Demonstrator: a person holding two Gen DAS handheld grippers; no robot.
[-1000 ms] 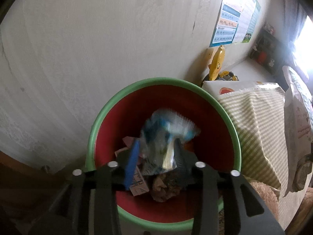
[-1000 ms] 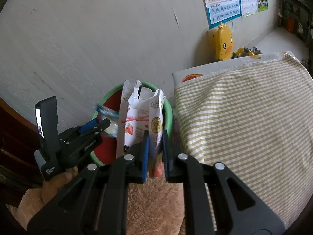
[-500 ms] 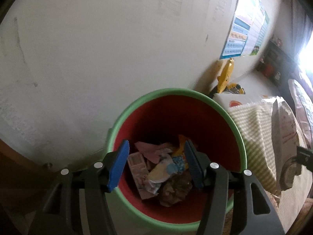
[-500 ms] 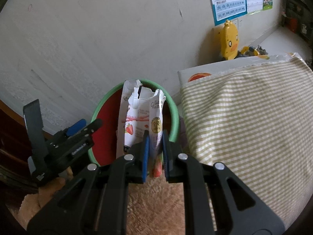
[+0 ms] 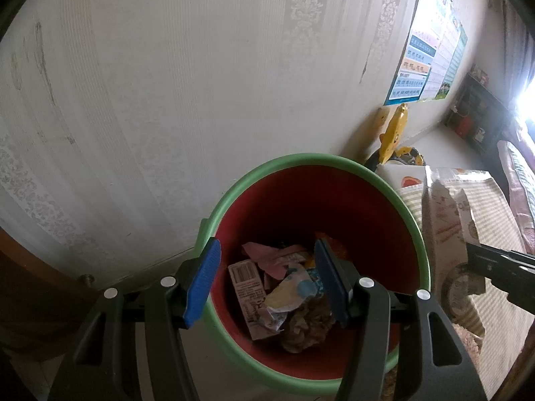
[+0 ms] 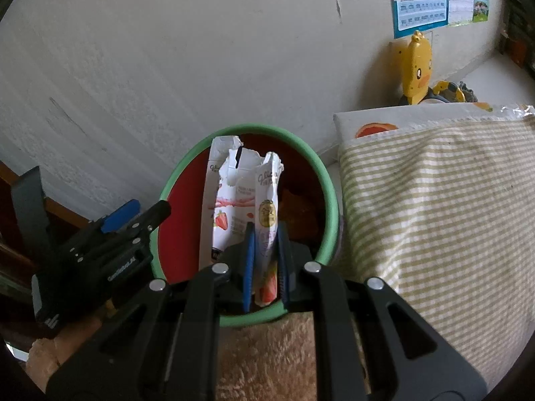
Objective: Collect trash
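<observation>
Crumpled wrappers (image 5: 284,294) are heaped in the bin (image 5: 414,230); the left gripper (image 5: 267,280) is spread, empty; a torn packet (image 6: 244,200) is pinched by the right gripper (image 6: 265,267).

Pale patterned wall (image 5: 200,100) w/ chart poster (image 5: 431,53); bright window (image 5: 526,103) far right.

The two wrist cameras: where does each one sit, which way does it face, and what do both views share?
Left wrist: sits on the left tool, looks steeply down into the green-rimmed red plastic bin of crumpled trash; its open blue-padded fingers show.
Right wrist: sits on the right tool, looks down toward the bin's rim; its fingers pinch a torn white strawberry snack wrapper.
Shared: bin, wrapper, yellow duck toy, wall poster, striped cloth; each shows the other tool.
</observation>
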